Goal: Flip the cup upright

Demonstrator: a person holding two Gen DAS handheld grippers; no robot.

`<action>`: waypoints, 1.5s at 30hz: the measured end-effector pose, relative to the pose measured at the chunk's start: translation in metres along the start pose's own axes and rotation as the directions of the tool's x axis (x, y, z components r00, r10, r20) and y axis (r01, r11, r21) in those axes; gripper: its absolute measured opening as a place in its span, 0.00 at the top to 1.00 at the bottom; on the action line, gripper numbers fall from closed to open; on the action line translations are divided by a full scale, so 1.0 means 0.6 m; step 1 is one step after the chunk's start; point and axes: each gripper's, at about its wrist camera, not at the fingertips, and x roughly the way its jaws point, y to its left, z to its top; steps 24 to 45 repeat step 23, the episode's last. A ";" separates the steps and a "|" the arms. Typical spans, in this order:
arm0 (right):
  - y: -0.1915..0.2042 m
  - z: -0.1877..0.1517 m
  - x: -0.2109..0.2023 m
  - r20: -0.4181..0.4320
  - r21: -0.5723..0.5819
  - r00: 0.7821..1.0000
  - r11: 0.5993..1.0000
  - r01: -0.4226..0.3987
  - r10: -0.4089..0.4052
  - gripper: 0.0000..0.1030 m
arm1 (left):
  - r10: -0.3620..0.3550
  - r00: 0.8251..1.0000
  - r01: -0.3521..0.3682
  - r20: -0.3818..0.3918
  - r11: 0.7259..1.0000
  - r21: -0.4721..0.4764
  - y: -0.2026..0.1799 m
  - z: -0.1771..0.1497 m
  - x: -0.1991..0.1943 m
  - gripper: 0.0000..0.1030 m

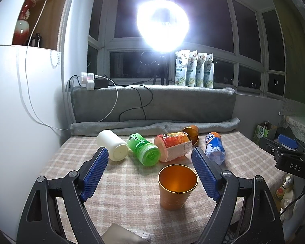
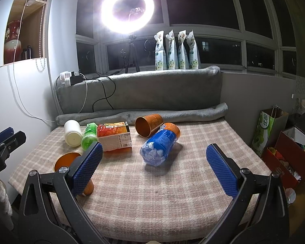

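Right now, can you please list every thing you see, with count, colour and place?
cups: 2, orange; one upright near front, one on its side at the back
white jar: 1, lying, back left
green bottle: 1, lying beside the jar
carton: 1, red-orange, lying mid-back
blue bottle: 1, orange cap end, lying centre-right
cloth: 1, beige check, under all
grey cushion: 1, behind
pouches: 4, white-green, windowsill
ring light: 1, on tripod
left gripper: open, empty
right gripper: open, empty
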 end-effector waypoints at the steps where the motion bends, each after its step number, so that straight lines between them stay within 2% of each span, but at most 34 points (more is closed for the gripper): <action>1: 0.000 0.000 0.000 0.001 0.000 1.000 1.000 0.001 -0.001 0.00 | -0.001 1.000 0.001 0.000 1.000 0.000 0.000 0.000 0.001 0.19; 45: 0.001 -0.008 0.002 -0.014 -0.006 1.000 1.000 -0.009 0.009 0.00 | 0.017 1.000 -0.018 0.015 1.000 0.010 -0.001 -0.002 0.001 0.19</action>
